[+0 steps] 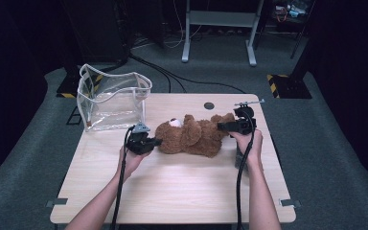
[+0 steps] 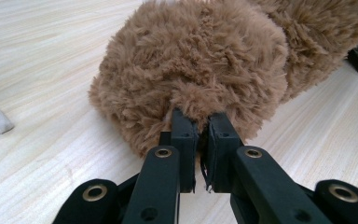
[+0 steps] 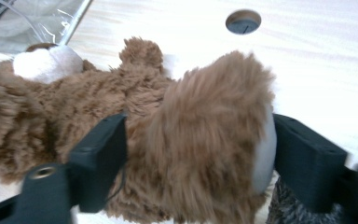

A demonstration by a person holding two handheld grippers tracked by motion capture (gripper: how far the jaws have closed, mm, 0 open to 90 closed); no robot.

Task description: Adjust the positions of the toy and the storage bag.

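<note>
A brown teddy bear (image 1: 191, 136) lies on its back across the middle of the wooden table (image 1: 172, 191), head to the left with its white muzzle up. My left gripper (image 1: 159, 142) lies low at the head end. In the left gripper view its jaws (image 2: 199, 122) are shut, pinching a tuft of the head's fur (image 2: 191, 60). My right gripper (image 1: 220, 126) is at the leg end. In the right gripper view its jaws (image 3: 198, 135) stand wide on either side of a foot (image 3: 205, 154), touching the fur and the pale sole.
A clear plastic pouch (image 1: 112, 98) with a white rim stands open at the table's back left corner. A round cable hole (image 1: 209, 105) sits behind the bear. A grey fuzzy object (image 3: 298, 210) lies under my right hand. The front half of the table is bare wood.
</note>
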